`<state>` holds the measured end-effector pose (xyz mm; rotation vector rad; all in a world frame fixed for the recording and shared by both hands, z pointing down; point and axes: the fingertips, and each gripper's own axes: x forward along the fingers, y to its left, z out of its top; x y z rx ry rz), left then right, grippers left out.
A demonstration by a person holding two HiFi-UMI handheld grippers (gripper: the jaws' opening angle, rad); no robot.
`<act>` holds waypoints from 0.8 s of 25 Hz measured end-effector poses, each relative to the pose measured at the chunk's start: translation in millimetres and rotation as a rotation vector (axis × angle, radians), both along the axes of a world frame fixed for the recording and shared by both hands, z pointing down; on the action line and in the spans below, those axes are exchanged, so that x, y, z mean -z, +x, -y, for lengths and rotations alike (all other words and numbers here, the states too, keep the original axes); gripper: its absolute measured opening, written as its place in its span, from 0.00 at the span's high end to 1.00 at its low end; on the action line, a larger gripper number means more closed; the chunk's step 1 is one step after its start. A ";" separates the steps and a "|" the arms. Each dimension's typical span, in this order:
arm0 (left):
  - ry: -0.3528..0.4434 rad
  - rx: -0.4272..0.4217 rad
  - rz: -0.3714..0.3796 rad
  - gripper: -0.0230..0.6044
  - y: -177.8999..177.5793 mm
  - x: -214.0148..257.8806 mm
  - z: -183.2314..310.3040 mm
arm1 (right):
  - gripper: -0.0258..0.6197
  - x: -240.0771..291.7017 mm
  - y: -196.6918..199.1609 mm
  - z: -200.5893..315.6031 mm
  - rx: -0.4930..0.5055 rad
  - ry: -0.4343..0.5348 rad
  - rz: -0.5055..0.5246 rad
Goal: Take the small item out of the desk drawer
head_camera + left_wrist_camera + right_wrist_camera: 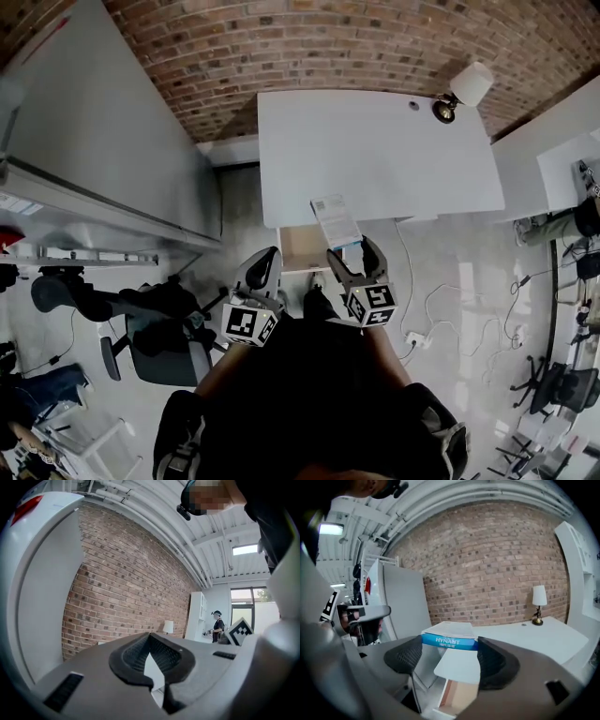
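A small white box with a blue band (336, 220) is gripped by its sides in my right gripper (353, 248), which is shut on it. The box is held above the open drawer (302, 248) at the front edge of the white desk (375, 150). In the right gripper view the box (450, 637) sits between the black pads, in my right gripper (450, 656), with the drawer's wooden inside (457, 695) below it. My left gripper (265, 258) hovers just left of the drawer. Its jaws (152, 660) are shut on nothing.
A table lamp (464, 92) stands on the desk's far right corner. A large white panel (103, 141) leans at the left, with a black office chair (155, 328) below it. Cables and a power strip (412, 339) lie on the floor at the right. A person (217, 625) stands far off.
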<state>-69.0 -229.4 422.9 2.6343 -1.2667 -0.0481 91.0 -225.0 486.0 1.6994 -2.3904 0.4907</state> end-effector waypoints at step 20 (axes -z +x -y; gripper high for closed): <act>0.061 -0.015 0.004 0.95 14.2 26.2 9.1 | 0.36 72.7 -6.1 -10.9 -0.017 0.196 -0.005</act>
